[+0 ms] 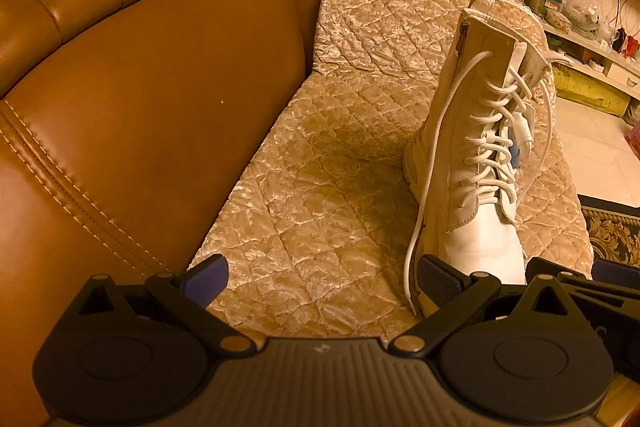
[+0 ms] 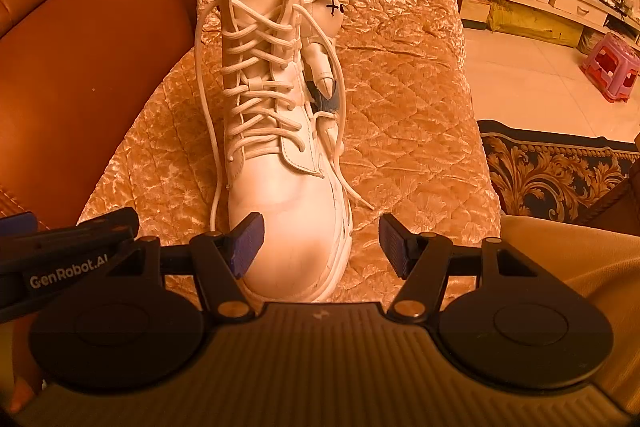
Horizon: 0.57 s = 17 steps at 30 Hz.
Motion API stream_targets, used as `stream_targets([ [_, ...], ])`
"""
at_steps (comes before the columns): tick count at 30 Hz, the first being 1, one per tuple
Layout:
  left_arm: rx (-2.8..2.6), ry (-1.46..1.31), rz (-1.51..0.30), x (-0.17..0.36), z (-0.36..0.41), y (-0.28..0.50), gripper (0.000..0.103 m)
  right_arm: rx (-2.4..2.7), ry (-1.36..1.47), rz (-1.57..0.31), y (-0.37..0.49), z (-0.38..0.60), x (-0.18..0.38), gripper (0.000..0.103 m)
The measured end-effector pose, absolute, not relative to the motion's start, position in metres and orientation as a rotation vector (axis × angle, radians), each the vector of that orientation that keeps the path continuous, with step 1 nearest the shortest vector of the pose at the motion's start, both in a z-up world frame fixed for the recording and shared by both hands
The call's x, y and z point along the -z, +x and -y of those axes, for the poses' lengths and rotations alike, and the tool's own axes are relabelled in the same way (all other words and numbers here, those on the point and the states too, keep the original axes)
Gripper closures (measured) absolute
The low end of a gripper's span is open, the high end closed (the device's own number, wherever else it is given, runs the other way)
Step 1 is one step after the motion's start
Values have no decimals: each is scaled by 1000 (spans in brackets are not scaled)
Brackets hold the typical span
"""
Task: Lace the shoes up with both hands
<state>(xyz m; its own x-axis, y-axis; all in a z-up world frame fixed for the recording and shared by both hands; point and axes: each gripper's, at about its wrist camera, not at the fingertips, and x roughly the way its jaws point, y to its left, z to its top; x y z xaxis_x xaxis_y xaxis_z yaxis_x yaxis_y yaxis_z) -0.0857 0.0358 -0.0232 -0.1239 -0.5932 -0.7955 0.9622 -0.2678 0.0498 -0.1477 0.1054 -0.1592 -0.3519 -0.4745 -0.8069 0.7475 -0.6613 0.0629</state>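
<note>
**White boot upright on the sofa cover, both grippers wide and empty**

Starting at my far left, the brown leather sofa (image 1: pixel 132 99) filled that side of the left wrist view, and the quilted cover (image 1: pixel 312 195) ran down the seat beside it. My left gripper (image 1: pixel 322 277) hung over that cover with its jaws spread apart and only bare quilt between them. The white boot (image 1: pixel 476 163) stood to the right of this gripper, toe towards me, its toe cap just past the right-hand finger (image 1: pixel 440 281). One loose lace end (image 1: pixel 438 147) dropped from the top eyelet down the boot's near side and ended on the cover next to that finger; I could not tell whether it touched the pad.

In the right wrist view the boot (image 2: pixel 280 131) stood almost dead ahead of my right gripper (image 2: pixel 320 247), whose jaws were also wide apart and held nothing. The toe sat in the left part of the gap, close against the left pad (image 2: pixel 248 245) and well clear of the right one (image 2: pixel 394 247). The laces (image 2: pixel 260 83) were criss-crossed up the shaft, untied at the top. A second loose end (image 2: pixel 346 183) trailed down the boot's right side onto the cover, near a small rabbit-like charm (image 2: pixel 330 15) hanging by the upper eyelets. Farther right lay tiled floor (image 2: pixel 520 83) and a patterned rug (image 2: pixel 552 171).
</note>
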Motion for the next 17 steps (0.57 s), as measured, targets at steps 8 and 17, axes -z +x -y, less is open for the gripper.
stream_targets([
  [8,1680,857,-579,24,-39,-86,3,2059,1092,-409,-148,-106,161,31],
  [17,1683,855,-583,25,-38,-85,2,2053,1101,-402,-148,-107,162,31],
])
